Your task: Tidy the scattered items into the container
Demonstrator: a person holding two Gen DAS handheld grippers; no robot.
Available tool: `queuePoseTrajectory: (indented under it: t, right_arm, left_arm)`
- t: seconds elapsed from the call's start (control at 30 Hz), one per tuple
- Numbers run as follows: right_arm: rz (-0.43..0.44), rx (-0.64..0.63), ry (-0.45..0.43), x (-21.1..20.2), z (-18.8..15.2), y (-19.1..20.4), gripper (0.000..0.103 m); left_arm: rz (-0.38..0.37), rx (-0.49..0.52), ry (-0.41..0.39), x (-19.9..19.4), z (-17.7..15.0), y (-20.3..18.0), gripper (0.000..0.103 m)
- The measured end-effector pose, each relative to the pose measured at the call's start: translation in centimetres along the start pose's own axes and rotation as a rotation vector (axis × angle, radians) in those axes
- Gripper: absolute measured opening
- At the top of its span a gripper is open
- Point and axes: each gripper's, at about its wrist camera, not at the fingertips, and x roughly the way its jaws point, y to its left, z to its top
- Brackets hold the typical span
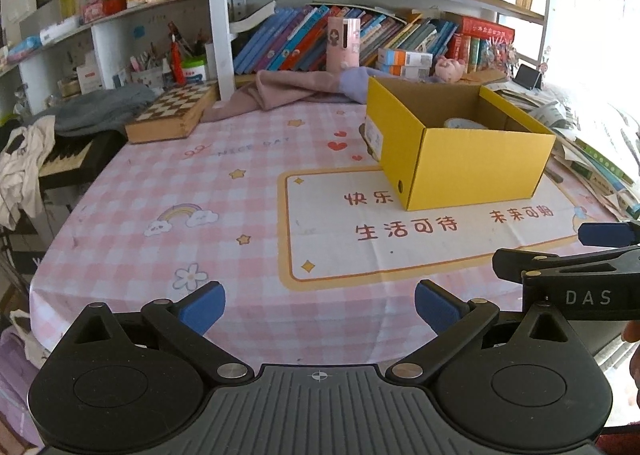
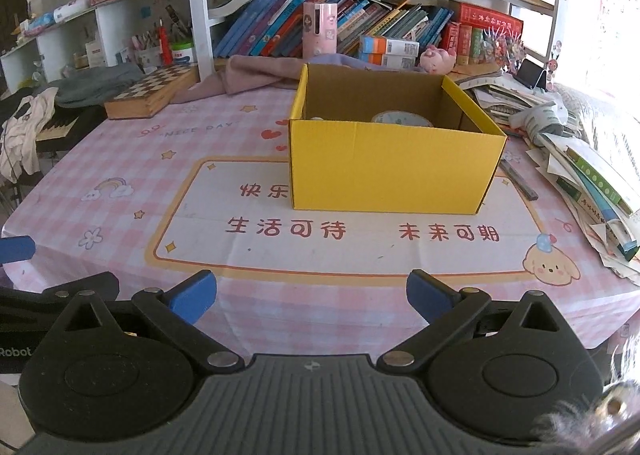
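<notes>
A yellow box [image 2: 394, 171] is set on the pink checked tablecloth [image 2: 120, 159], toward the table's far right part, its top open. A round patterned item [image 2: 402, 119] is seen lying inside it. The left gripper [image 1: 320, 305] and the right gripper [image 2: 312, 297] are held at the near edge, fingers spread apart, nothing gripped.

Left gripper [image 1: 320, 305]: jaws spread wide, holding nothing, low over the desk's [image 1: 240, 215] near edge. Right gripper [image 2: 312, 297]: the same, just beside it.
</notes>
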Motion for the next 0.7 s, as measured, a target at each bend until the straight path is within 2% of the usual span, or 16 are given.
queuePoseTrajectory:
  t: [0.7]
  right_arm:
    - [0.001,-0.018,0.009,0.53,0.56,0.70,0.103]
  left_arm:
    - [0.010,-0.023,0.013,0.37,0.06,0.76,0.102]
